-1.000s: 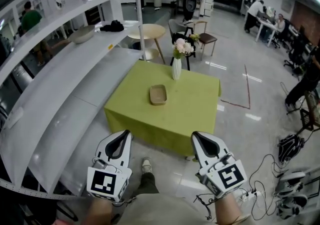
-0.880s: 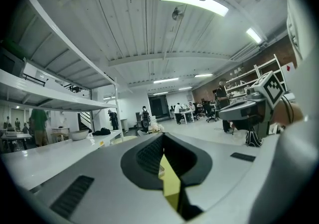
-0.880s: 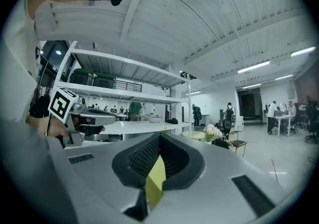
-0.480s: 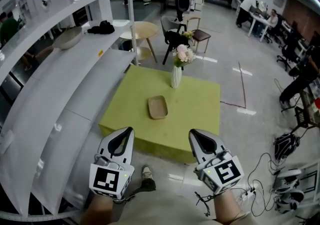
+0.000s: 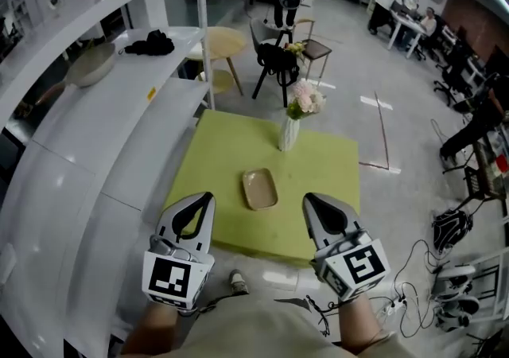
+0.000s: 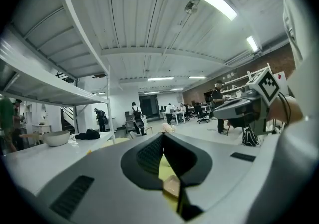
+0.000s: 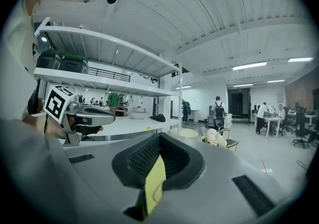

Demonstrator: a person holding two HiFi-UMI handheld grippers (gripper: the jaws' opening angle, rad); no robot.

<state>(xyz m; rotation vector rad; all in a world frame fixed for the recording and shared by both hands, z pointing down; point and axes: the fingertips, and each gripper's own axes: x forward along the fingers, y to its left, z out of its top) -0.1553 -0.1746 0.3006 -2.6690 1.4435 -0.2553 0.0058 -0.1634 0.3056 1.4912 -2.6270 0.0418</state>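
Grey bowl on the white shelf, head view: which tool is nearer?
Left. In the head view the left tool sits below and right of the grey bowl, on the shelf's side. The right tool is further right, past the beige tray.

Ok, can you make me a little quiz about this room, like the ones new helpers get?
1. True or false: the vase stands on the green table.
2. Which thing lies on the table just ahead of the left gripper and the right gripper? A) a tray B) a cup C) a book
3. Fill the gap: the bowl sits on the white ____.

Key: 1 true; 2 A; 3 shelf.
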